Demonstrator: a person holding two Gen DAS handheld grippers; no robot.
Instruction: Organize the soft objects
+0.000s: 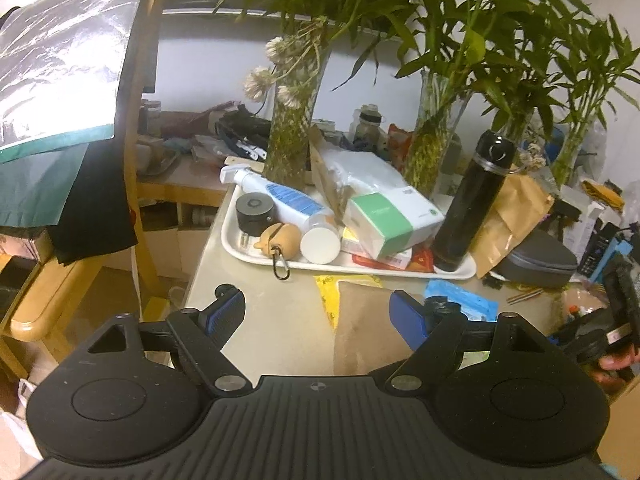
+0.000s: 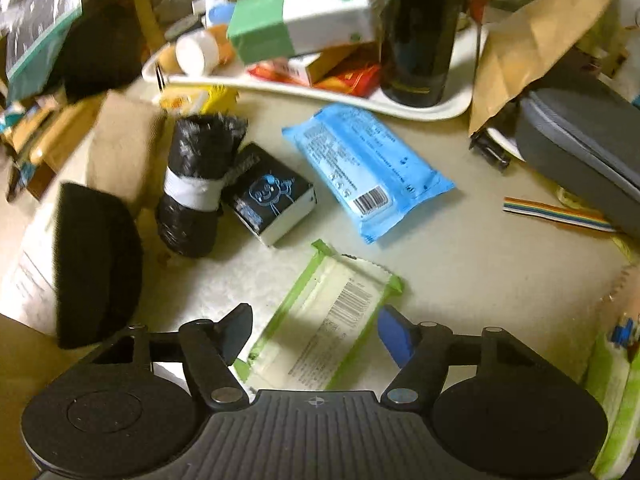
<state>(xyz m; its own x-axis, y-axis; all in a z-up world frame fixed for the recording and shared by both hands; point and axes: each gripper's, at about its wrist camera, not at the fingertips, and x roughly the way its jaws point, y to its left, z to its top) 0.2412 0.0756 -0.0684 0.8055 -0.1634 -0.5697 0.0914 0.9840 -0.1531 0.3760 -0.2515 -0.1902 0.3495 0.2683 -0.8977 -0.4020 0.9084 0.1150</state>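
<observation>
Nearest the right wrist camera, the right gripper (image 2: 316,334) points steeply down at the beige tabletop (image 2: 460,264), its jaws apart with a green-edged wipes packet (image 2: 324,332) lying flat between them; neither pad presses on it. Beyond that packet lie a blue wipes pack (image 2: 366,168), a small black box with a blue cartoon print (image 2: 272,196) and, touching the box's left side, a roll of black bags bound by a white band (image 2: 196,188), all on the table in front of the white tray (image 2: 432,110). In the left wrist view that tray (image 1: 248,252) is crowded with a green-and-white tissue pack (image 1: 390,220), a white spray bottle (image 1: 288,212) lying on its side, a black flask (image 1: 472,204) standing upright, a dark round puck (image 1: 254,210) and a small tan figure with a carabiner (image 1: 280,242). Tall glass vases of green bamboo (image 1: 440,40) rise behind the tray and hide most of the wall. The left gripper (image 1: 320,316) hovers over the table with jaws wide and nothing between them; a brown paper bag (image 1: 364,328) lies beneath it. A grey zip case (image 2: 580,148) is cut off at the right edge, and a crumpled brown paper (image 2: 532,40) covers what lies behind it. Motion blur smears the right view's far edge, so the labels there are unreadable.
</observation>
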